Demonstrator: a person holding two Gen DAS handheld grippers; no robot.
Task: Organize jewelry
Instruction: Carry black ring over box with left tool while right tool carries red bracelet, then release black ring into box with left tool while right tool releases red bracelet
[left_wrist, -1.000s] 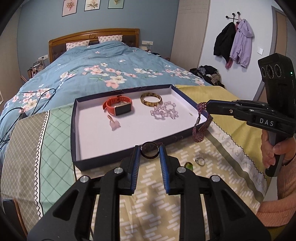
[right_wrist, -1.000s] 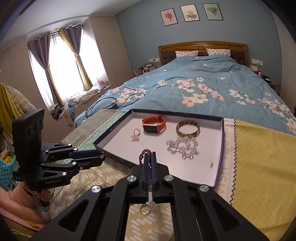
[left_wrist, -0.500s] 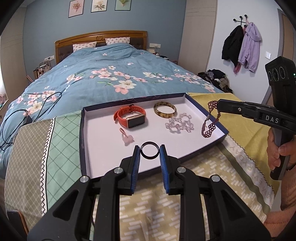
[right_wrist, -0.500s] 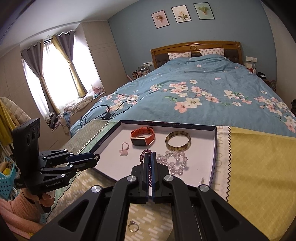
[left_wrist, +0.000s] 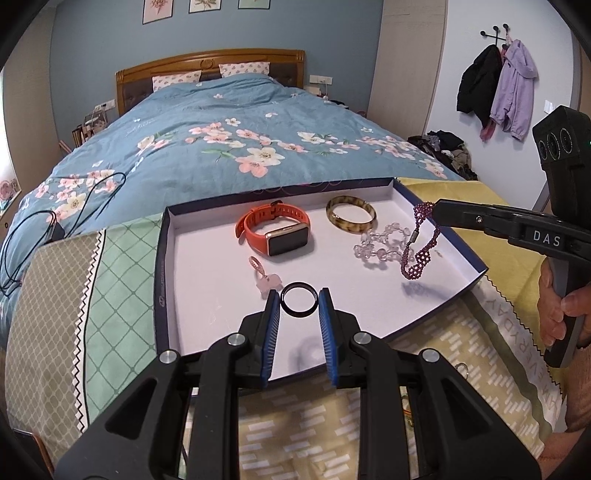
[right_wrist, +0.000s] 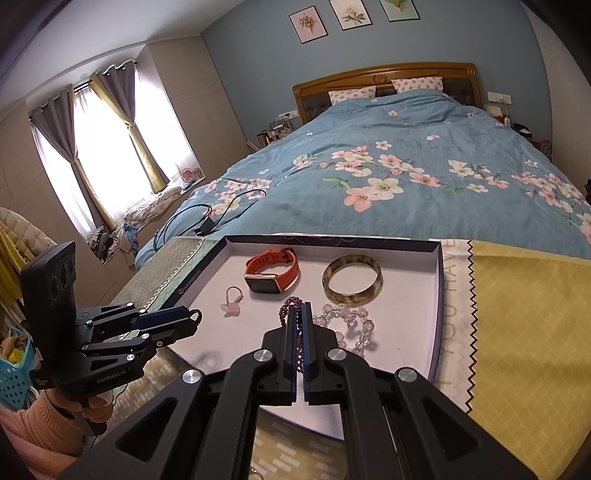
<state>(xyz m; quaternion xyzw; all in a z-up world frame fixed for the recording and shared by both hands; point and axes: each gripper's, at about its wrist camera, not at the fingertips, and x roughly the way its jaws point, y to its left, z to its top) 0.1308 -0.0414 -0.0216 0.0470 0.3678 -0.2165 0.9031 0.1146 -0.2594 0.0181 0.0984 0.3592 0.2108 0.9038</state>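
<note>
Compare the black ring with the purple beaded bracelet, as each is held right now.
The black ring is a small rigid hoop; the purple beaded bracelet is a longer, limp strand of beads.

The ring sits across the left gripper, pads on either side; the bracelet is pinched at one end in the right gripper and dangles below it.

Both hang above the white floor of the tray, not yet set down.

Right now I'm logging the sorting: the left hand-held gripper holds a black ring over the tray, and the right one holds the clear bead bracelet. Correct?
Not quite. The right hand-held gripper holds the purple beaded bracelet; the clear bead bracelet lies in the tray, as the left wrist view shows. The left hand-held gripper does hold the black ring.
</note>
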